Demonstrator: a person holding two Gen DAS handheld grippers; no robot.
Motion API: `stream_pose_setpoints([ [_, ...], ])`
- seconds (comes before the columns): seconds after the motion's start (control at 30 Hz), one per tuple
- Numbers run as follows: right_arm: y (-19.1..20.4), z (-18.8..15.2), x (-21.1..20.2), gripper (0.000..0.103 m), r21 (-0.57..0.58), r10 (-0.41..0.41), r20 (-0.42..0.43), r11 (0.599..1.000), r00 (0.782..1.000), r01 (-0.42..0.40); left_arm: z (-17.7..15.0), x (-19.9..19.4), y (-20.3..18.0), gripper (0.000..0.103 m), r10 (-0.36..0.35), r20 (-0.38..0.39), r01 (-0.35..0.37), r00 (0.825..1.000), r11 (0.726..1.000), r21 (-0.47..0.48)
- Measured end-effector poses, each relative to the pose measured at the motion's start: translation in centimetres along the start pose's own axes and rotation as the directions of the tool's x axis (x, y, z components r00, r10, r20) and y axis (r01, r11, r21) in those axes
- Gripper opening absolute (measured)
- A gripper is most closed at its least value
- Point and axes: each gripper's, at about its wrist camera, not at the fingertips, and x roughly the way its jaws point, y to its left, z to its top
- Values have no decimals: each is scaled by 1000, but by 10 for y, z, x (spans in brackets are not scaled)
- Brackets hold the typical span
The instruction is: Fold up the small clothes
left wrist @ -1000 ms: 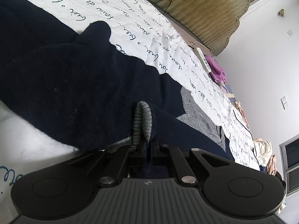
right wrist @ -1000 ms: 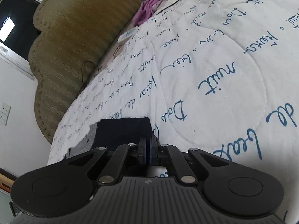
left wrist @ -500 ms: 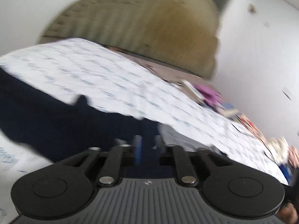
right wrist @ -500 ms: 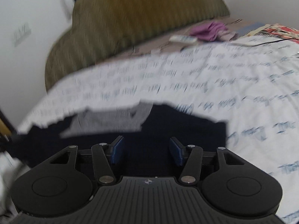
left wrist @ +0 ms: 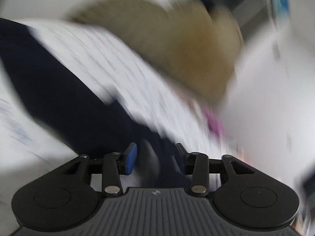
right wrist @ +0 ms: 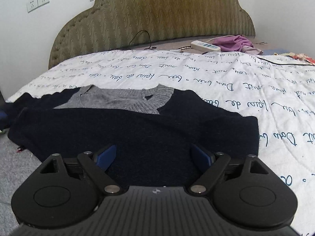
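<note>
Item: navy sweater (right wrist: 137, 133) with grey knit collar (right wrist: 126, 99), lying on the quilted bed cover (right wrist: 246, 82) printed with script, near the cover's front edge and left of centre in the right wrist view.

Change noted: a second ago both tools were pinched shut, the left one on a grey ribbed edge of the garment. Now both stand parted and hold nothing. The right tool (right wrist: 152, 158) is wide open above the dark fabric; the left tool (left wrist: 155, 158) is moderately open, with dark cloth showing in the gap but not gripped by either pad. Judgement: one fold has just been laid down and let go, and the sweater now shows a straight folded band across its body below the collar. Further folds probably remain, since the piece is still broad.

Right wrist view only: sharp picture of the whole garment, the padded headboard (right wrist: 157, 17), a white power strip (right wrist: 205, 46), a purple cloth (right wrist: 235, 43) beside it, and wall sockets (right wrist: 38, 1).

Left wrist view only: heavy motion blur; the sweater appears as a dark diagonal band running to the tool, and the collar cannot be made out. The blur suggests the left tool is swinging fast.
</note>
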Motion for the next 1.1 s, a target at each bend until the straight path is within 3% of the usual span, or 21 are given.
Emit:
stream_pose_setpoints([
  [0.03, 2, -1, 1, 87, -5, -3, -1, 1000, 1000, 3, 16, -15, 21, 62, 51, 95, -41, 994, 993, -107],
  [0.1, 3, -1, 2, 88, -6, -1, -3, 1000, 1000, 1, 46, -41, 64, 67, 221, 244, -134, 944, 935, -328],
  [0.17, 2, -1, 1, 89, 2, 5, -1, 1000, 1000, -5, 70, -56, 99, 67, 358, 295, -189, 886, 859, -476],
  [0.2, 1, -2, 1, 89, 6, 8, 0, 1000, 1000, -8, 79, -59, 117, 67, 383, 288, -187, 878, 827, -531],
  [0.27, 0, -2, 1, 89, 16, 14, 3, 1000, 1000, -14, 88, -58, 142, 67, 394, 243, -171, 886, 766, -619],
  [0.3, -1, -2, 1, 90, 19, 17, 4, 1000, 1000, -17, 89, -54, 153, 67, 368, 224, -144, 903, 748, -648],
  [0.37, -2, -2, 1, 90, 23, 20, 4, 1000, 1000, -20, 89, -48, 165, 66, 341, 220, -105, 914, 724, -682],
  [0.43, -1, -2, 1, 90, 21, 18, 4, 1000, 1000, -18, 97, -39, 168, 65, 314, 234, -86, 920, 746, -661],
  [0.5, -1, -1, 1, 91, 17, 15, 3, 1000, 1000, -15, 105, -32, 167, 48, 342, 240, -112, 909, 753, -649],
  [0.57, -1, -2, 1, 91, 18, 16, 3, 1000, 1000, -16, 111, -19, 162, 20, 375, 199, -180, 906, 764, -619],
  [0.67, -2, -2, 0, 91, 28, 23, 6, 999, 1000, -23, 119, -19, 156, 15, 410, 194, -238, 891, 787, -569],
  [0.77, -4, -2, 1, 92, 37, 32, 8, 999, 999, -32, 122, -23, 142, 9, 468, 252, -274, 847, 791, -547],
  [0.8, -4, -2, 0, 92, 40, 35, 8, 999, 999, -36, 125, -21, 130, 8, 473, 268, -286, 839, 803, -524],
  [0.83, -4, -2, 0, 92, 43, 38, 9, 998, 999, -39, 124, -22, 109, 8, 450, 301, -285, 841, 840, -461],
  [0.9, -5, -2, 0, 93, 47, 42, 10, 998, 999, -43, 110, -15, 50, 8, 351, 348, -290, 869, 932, -217],
  [0.93, -5, -2, 0, 93, 49, 43, 10, 998, 999, -44, 93, -4, 13, 8, 256, 328, -262, 909, 965, -25],
  [0.97, -5, -2, 0, 93, 50, 45, 10, 998, 999, -45, 74, 7, -14, 9, 162, 261, -201, 952, 971, 129],
  [1.0, -5, -2, 0, 93, 51, 46, 10, 998, 999, -46, 48, 24, -40, 11, 66, 124, -98, 990, 957, 272],
  [1.03, -5, -1, 0, 93, 52, 47, 10, 998, 999, -47, 22, 41, -55, 23, 22, -30, -10, 999, 938, 348],
  [1.07, -5, -1, 0, 93, 53, 47, 11, 997, 999, -48, -1, 57, -65, 36, 23, -161, 42, 987, 921, 388],
  [1.1, -6, -2, 0, 93, 54, 48, 11, 997, 999, -48, -19, 69, -69, 41, 61, -245, 43, 968, 917, 398],
])
